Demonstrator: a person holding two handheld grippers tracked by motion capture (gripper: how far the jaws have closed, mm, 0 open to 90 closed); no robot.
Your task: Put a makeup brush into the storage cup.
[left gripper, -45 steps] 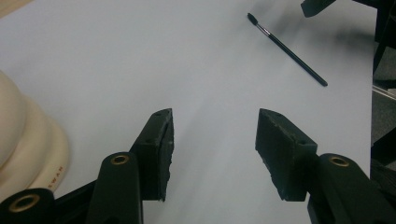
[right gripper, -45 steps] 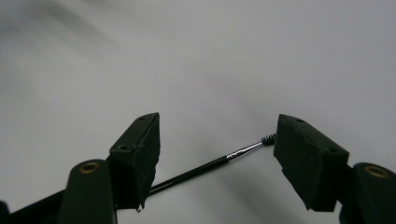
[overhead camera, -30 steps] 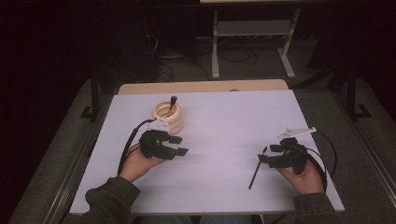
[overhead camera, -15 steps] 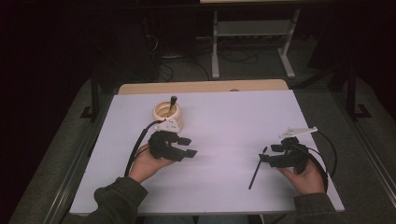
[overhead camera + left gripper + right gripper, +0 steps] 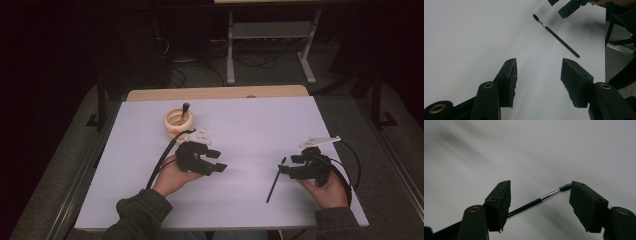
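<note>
thin black makeup brush with a silver ferrule and a small dark spiral-bristle tip (image 5: 541,198): lying flat on the white tabletop, not lifted, straight and whole. In the right gripper view it runs across the gap between the two black jaws, handle passing behind the left-hand jaw, bristle tip just at the inner face of the right-hand jaw, neither pad pressing on it. In the left gripper view it (image 5: 556,35) lies well ahead of the jaws, angled, bristle end farther away
</note>
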